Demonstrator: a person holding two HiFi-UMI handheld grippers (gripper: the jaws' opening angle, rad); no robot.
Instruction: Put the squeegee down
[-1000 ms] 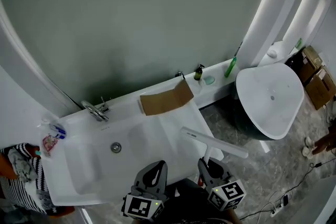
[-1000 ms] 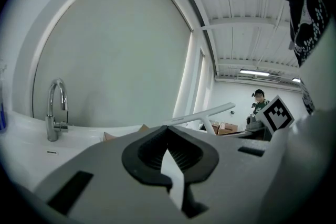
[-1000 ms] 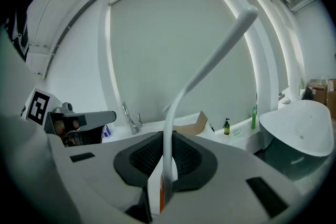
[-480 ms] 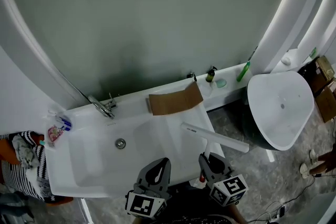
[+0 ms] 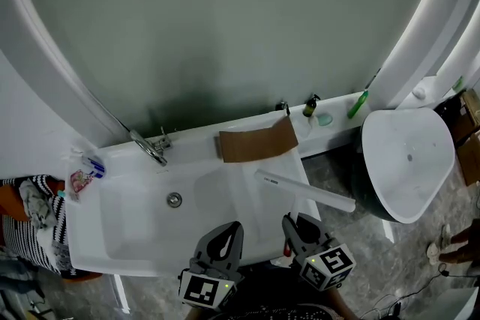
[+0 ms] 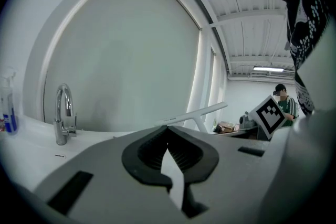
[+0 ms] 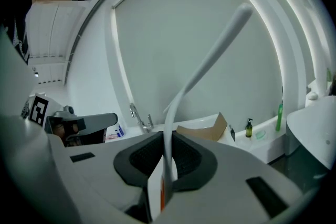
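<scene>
Even, cool light comes from glowing strips (image 5: 421, 19) arching beyond the right gripper (image 5: 299, 225); both gripper views bend strongly and darken at their edges.

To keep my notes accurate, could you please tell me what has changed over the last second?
The right gripper, still shut on the squeegee by its handle, carried it slightly left, farther over the sink. Nothing was grasped or released. The left gripper stays shut and empty; the cardboard and tap have not moved.

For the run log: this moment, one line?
right gripper: shut on squeegee | left gripper: shut, empty | squeegee: over sink edge
</scene>
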